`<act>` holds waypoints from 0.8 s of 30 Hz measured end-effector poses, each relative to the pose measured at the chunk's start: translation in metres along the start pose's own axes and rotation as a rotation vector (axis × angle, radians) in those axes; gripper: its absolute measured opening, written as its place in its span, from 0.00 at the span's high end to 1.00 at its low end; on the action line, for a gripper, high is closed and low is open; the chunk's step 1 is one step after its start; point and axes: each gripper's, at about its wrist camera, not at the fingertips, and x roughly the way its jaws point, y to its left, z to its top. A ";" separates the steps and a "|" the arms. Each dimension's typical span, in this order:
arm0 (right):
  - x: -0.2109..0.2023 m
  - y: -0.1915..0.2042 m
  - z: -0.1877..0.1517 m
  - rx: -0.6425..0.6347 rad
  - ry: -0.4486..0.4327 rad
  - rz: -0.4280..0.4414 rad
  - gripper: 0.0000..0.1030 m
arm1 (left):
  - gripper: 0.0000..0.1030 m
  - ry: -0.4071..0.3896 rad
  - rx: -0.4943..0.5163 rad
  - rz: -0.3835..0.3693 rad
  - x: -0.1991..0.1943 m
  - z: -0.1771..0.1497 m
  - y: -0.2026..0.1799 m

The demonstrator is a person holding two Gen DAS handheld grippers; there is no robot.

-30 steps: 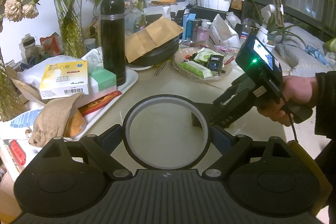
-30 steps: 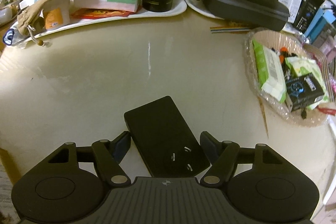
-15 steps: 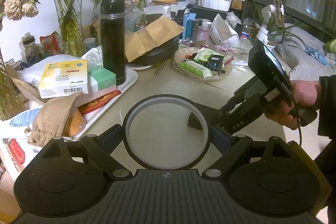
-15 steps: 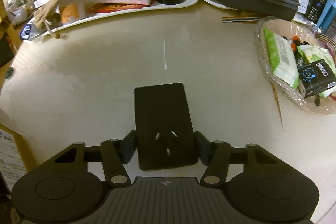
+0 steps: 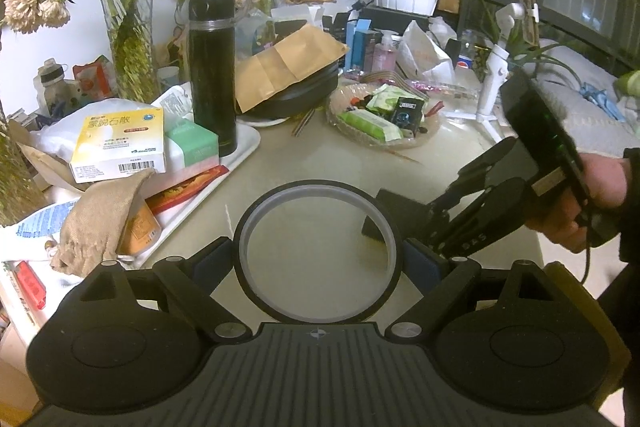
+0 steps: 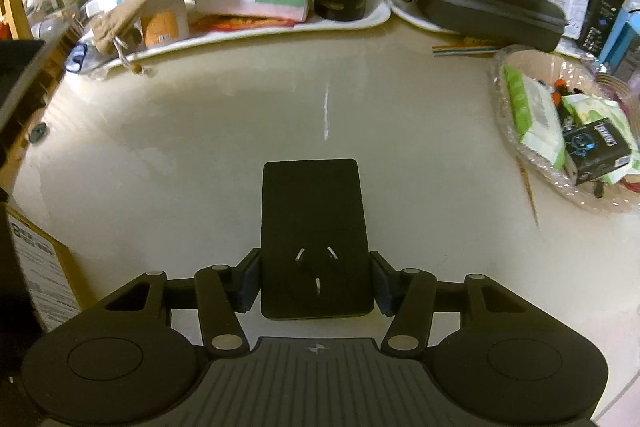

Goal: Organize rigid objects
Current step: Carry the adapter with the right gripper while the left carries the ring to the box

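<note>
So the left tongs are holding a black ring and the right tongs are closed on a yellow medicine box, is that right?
Not quite. The left tongs do hold the black ring, but the right tongs are closed on a flat black plug adapter, as the right wrist view shows. The yellow medicine box sits on the tray.

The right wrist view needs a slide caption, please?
Right gripper clamps a black power adapter over the beige table.

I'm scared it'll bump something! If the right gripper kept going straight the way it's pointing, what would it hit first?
Probably the bare tabletop. The right gripper points steeply down, with the black power adapter between its jaws, so the adapter's far end would likely touch first. Depth is hard to judge.
</note>
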 end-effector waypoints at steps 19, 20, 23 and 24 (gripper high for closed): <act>-0.087 0.022 -0.027 0.111 -0.112 -0.029 0.44 | 0.12 0.075 0.054 0.000 -0.023 0.006 -0.023; -0.092 0.024 -0.029 0.114 -0.117 -0.032 0.44 | 0.12 0.080 0.057 0.000 -0.025 0.006 -0.025; -0.105 0.030 -0.037 0.127 -0.132 -0.043 0.44 | 0.12 0.096 0.061 0.000 -0.031 0.006 -0.030; -0.109 0.032 -0.040 0.134 -0.136 -0.048 0.44 | 0.12 0.102 0.062 -0.001 -0.033 0.006 -0.032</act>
